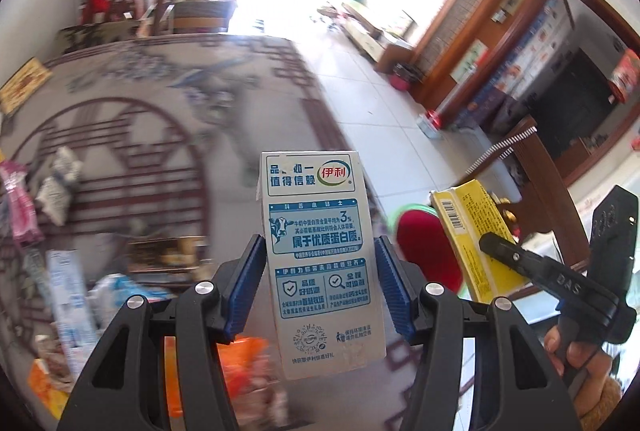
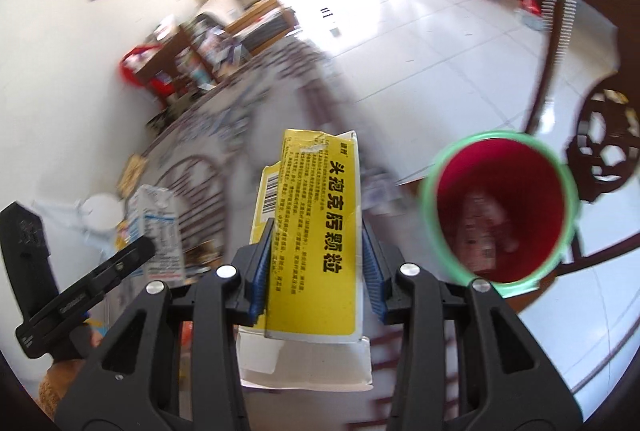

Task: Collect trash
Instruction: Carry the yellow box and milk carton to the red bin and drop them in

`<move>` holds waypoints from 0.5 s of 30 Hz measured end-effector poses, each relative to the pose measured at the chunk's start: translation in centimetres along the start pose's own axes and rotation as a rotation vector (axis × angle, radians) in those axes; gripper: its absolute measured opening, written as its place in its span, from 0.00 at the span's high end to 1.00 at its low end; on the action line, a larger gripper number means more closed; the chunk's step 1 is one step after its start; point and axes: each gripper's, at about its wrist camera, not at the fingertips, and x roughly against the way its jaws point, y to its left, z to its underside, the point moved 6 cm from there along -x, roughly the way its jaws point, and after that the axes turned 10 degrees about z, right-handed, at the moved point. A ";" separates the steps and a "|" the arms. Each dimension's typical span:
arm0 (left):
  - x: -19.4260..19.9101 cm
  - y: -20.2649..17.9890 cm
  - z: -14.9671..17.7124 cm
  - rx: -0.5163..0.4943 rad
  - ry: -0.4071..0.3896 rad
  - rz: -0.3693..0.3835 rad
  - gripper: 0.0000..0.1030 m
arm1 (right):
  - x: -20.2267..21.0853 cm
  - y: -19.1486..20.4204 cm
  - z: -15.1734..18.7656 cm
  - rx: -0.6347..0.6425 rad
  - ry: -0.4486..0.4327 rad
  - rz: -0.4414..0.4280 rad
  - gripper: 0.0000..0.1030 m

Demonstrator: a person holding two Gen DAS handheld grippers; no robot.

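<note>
Gripping a white and blue milk carton (image 1: 320, 255) upright between its blue ribbed pads (image 1: 244, 287), the left hand-held gripper (image 1: 318, 283) is clamped on the carton's two narrow sides, the printed face turned to the camera. The carton hangs above a patterned counter (image 1: 160, 119) strewn with litter: a crumpled white wrapper (image 1: 56, 183), a pink packet (image 1: 18, 207), a tall pale blue carton (image 1: 68, 307) and an orange wrapper (image 1: 240, 351), all blurred.

Off to the right in the left wrist view, the right hand-held gripper (image 1: 492, 243) carries a yellow medicine box (image 1: 472, 231), and a hand (image 1: 576, 351) shows beneath it. In the right wrist view that same gripper (image 2: 318, 263) is clamped on the yellow box (image 2: 316, 239), which is torn at its top edge and stands lengthwise between the pads, with a white flap (image 2: 304, 363) showing below it.

A red bin with a green rim (image 2: 500, 209) stands just right of the yellow box, beyond the counter edge, with some pale items lying in its bottom. A dark wooden chair (image 2: 600, 143) stands beside the bin on the white tiled floor (image 2: 420, 43).
</note>
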 end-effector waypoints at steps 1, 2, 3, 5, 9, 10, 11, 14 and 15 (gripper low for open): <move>-0.6 -0.9 0.0 -0.011 0.008 0.008 0.48 | 0.1 -2.0 -0.4 -0.019 -0.009 0.035 0.62; -1.4 -2.0 0.0 -0.026 0.019 0.019 0.48 | 0.1 -3.5 -0.7 -0.037 -0.012 0.055 0.62; -2.2 -3.1 0.1 -0.042 0.030 0.027 0.48 | 0.0 -5.0 -1.0 -0.059 -0.014 0.073 0.62; -3.5 -4.9 0.1 -0.071 0.051 0.046 0.48 | -0.3 -8.1 -1.7 -0.095 -0.019 0.117 0.62; -6.0 -8.0 0.1 -0.117 0.091 0.077 0.48 | -1.4 -11.9 -2.8 -0.122 -0.018 0.172 0.62; -6.5 -8.6 0.1 -0.129 0.098 0.082 0.48 | -2.0 -12.6 -3.1 -0.121 -0.009 0.180 0.61; -7.2 -9.4 0.1 -0.144 0.108 0.091 0.48 | -2.4 -13.2 -3.3 -0.123 -0.006 0.195 0.57; -9.2 -11.7 0.1 -0.184 0.139 0.121 0.48 | -2.4 -15.3 -4.0 -0.165 -0.046 0.241 0.32; -9.9 -12.4 0.1 -0.197 0.146 0.131 0.48 | -2.0 -15.6 -4.0 -0.175 -0.062 0.238 0.32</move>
